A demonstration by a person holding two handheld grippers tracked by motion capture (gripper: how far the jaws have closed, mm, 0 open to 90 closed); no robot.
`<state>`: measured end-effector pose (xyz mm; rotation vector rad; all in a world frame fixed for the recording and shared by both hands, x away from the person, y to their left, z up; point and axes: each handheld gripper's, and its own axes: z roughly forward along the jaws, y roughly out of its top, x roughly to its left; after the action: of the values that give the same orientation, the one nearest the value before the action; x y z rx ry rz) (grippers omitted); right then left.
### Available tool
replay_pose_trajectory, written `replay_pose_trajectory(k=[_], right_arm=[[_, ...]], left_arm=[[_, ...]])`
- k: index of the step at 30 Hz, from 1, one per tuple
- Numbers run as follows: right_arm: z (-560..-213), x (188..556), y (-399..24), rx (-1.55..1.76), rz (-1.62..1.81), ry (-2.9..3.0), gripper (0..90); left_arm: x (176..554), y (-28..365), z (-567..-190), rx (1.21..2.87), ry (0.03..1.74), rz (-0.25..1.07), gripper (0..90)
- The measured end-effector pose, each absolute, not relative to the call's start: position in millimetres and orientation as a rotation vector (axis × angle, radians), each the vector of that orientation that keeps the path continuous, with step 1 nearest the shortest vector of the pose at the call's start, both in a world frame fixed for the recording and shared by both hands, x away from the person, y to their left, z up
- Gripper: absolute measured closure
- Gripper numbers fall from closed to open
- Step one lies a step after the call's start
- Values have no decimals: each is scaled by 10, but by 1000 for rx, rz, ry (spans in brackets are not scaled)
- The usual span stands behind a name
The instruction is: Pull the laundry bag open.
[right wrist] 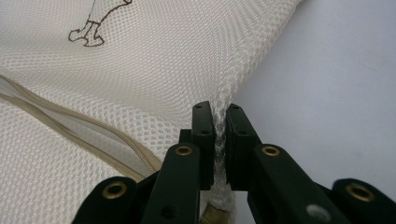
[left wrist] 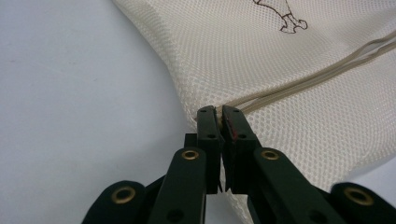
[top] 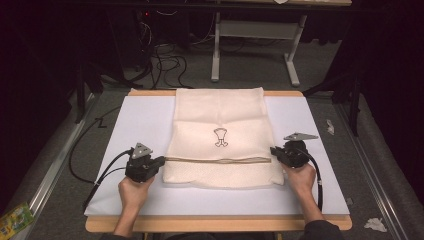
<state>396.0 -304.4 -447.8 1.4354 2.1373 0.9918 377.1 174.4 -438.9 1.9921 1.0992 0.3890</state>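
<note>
A cream mesh drawstring bag (top: 220,112) lies flat on the white table sheet (top: 135,120), with a small brown emblem (top: 220,137) at its middle. A tan drawstring (top: 217,160) runs across its near part. My left gripper (top: 162,161) is shut on the bag's left edge, and in the left gripper view the jaws (left wrist: 218,112) pinch the mesh (left wrist: 289,56) where the drawstring (left wrist: 317,74) ends. My right gripper (top: 272,151) grips the right edge. In the right gripper view the gripper (right wrist: 219,109) holds a ridge of mesh (right wrist: 140,70) bunched between its pads, with the drawstring (right wrist: 70,121) to its left.
The wooden table edge (top: 215,223) runs along the front. Beyond the table stand a white desk frame (top: 252,30) and floor cables (top: 165,65). A colourful packet (top: 15,220) lies on the floor at the left and crumpled paper (top: 375,224) at the right.
</note>
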Motion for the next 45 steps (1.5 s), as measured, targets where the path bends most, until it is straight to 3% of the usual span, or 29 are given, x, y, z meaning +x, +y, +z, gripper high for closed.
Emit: replay_pose_trajectory(k=[12,19,34,45], right_arm=[[-4491,3916,-3051,1440,1005,2137,795],[-4482,3899,-3072,1441,997,2126,691],[-4181,3646,-3197,1376,1155,1981,619],[-4063,3480,-3422,1364,1221,1887,609]], left_arm=[[3786,1744,-4398,1990,1093,388,863],[3765,1752,-4381,1972,1078,403,853],[3698,1905,-4213,1835,1038,486,632],[3608,2125,-4086,1734,1058,560,587]])
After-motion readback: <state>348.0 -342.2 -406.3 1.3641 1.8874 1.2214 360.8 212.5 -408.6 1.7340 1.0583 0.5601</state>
